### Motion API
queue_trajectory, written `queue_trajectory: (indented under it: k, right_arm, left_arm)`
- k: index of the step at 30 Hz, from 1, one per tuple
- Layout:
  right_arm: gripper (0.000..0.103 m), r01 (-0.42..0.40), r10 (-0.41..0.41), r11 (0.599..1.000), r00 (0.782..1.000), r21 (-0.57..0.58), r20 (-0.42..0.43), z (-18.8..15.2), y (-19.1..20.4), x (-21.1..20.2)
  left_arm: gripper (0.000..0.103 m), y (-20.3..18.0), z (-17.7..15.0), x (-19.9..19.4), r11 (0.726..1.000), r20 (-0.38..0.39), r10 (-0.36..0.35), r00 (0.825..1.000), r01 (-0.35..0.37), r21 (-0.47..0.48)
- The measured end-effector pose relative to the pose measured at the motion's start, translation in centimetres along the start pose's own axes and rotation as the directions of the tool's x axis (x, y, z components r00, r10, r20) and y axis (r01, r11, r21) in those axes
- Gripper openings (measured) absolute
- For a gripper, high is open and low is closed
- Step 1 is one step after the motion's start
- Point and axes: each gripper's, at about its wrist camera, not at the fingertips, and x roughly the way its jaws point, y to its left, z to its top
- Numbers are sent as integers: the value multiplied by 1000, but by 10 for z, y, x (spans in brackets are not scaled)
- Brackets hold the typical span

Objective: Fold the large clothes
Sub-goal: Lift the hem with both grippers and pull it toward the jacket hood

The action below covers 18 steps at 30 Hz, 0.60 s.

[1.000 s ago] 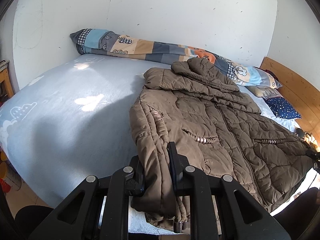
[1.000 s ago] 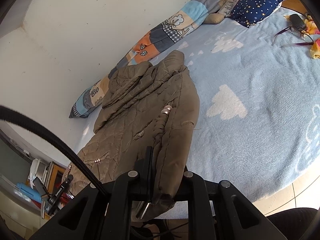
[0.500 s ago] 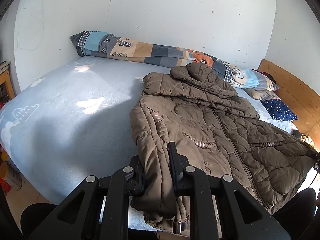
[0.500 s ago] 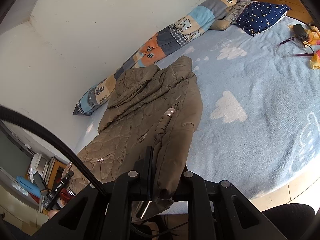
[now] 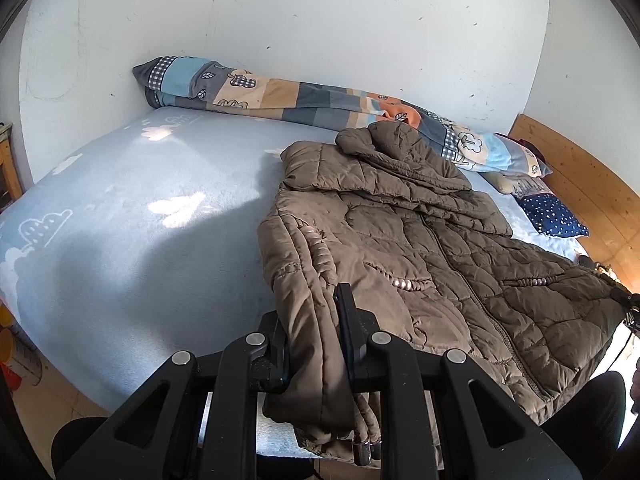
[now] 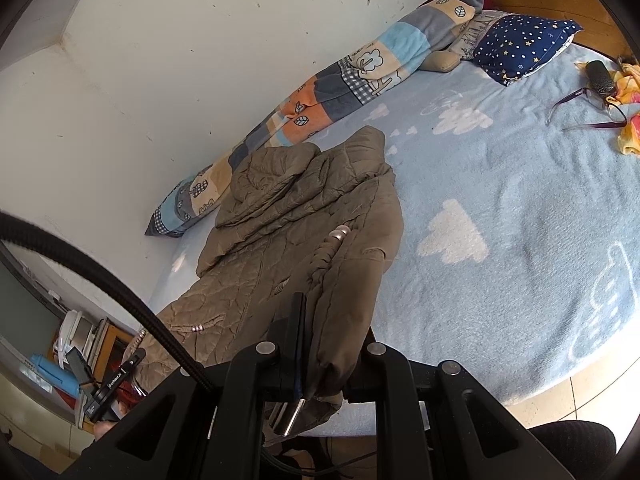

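Lying front-up on the bed (image 5: 120, 240), the brown quilted jacket (image 5: 420, 248) has its hood toward the wall side and its hem hanging over the near edge. Zip is closed down the middle. Both sleeves are folded in along the body, cuffs at the hem end.

Left gripper (image 5: 314, 336): jaws narrow, clamped on the jacket's left hem corner together with the sleeve cuff; fabric bunches between the pads and droops below them over the near edge. Right gripper (image 6: 332, 344): jaws nearly closed, pinching the opposite hem corner, a metal tab dangling under the pads.

Bed cover is light blue with white cloud shapes. A long patchwork blanket (image 5: 304, 100) is rolled up along the far edge against the wall, just behind the hood; whether they touch I can't tell. A dark blue starry pillow (image 6: 520, 44) sits at the headboard end. Glasses (image 6: 588, 108) and a dark case (image 6: 600, 76) lie near that end too, well apart from the jacket.
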Motion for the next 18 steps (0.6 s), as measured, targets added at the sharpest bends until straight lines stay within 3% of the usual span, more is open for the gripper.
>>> queue_trajectory:
  k: [18]
  right_arm:
    - [14, -7, 7, 999, 1000, -43, 20, 22, 16, -1]
  left_arm:
    - [18, -1, 10, -1, 999, -6, -21, 1000, 21, 26]
